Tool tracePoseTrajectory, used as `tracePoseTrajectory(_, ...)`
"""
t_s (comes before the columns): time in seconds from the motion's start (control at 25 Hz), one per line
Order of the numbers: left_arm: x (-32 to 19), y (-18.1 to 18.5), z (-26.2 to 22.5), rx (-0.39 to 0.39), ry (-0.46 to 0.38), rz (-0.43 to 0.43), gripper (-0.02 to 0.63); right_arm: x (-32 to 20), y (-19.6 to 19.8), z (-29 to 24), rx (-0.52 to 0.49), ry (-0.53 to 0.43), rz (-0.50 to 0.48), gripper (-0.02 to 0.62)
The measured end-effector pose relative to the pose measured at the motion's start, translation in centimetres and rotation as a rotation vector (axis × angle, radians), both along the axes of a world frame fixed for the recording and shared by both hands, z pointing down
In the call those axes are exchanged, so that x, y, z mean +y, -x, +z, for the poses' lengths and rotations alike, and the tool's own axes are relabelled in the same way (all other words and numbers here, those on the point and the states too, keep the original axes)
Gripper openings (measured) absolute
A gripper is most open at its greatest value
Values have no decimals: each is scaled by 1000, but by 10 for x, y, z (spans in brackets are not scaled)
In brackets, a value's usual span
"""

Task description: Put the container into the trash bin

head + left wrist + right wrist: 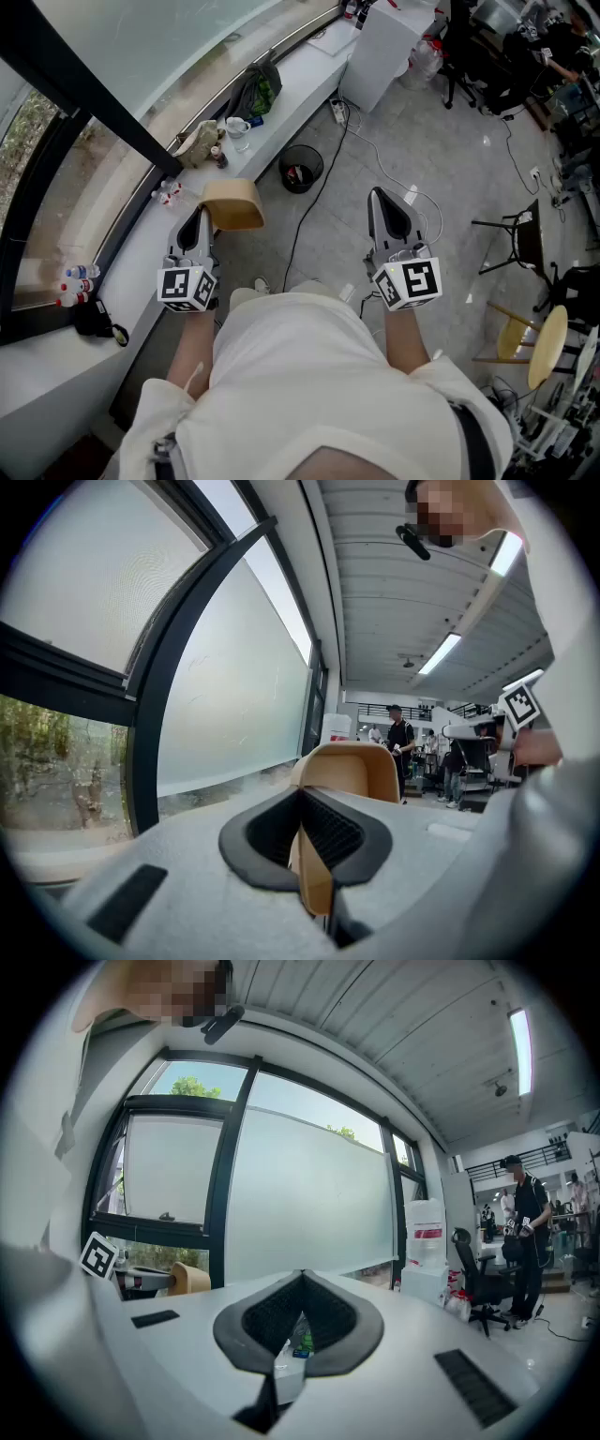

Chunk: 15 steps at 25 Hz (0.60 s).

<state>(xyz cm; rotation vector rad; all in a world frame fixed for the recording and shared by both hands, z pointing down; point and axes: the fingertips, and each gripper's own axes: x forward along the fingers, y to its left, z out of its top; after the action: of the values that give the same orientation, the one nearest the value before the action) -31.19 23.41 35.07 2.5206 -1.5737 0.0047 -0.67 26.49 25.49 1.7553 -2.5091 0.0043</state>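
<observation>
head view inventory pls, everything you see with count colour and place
container: one, tan, above the floor beside the window ledge
trash bin: one, black, on the floor by the ledge
mug: one, white, on the ledge
bag: one, dark and green, on the ledge
bottles: a few, clear, by the window, far left
stool: one, pale wood, floor at right
left gripper: one, grey, shut on the container
right gripper: one, grey, shut, empty

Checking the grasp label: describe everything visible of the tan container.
The container is tan and matte, like moulded paper pulp: a shallow open box with thin walls and rounded corners, no contents showing. The left tool is shut on one wall, holding it in the air near the window ledge. Nothing else touches it. The black trash bin stands further ahead.
</observation>
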Motion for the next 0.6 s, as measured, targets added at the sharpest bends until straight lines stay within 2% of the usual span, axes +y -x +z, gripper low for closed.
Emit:
tracePoseTrajectory(0.32, -3, -5, -3, 0, -6, 9, 20, 4, -5, 1, 5, 0, 5, 2)
tracePoseTrajectory(0.6, 1, -21, -1, -9, 5, 12, 20, 12, -23, 5, -63, -5, -13, 2)
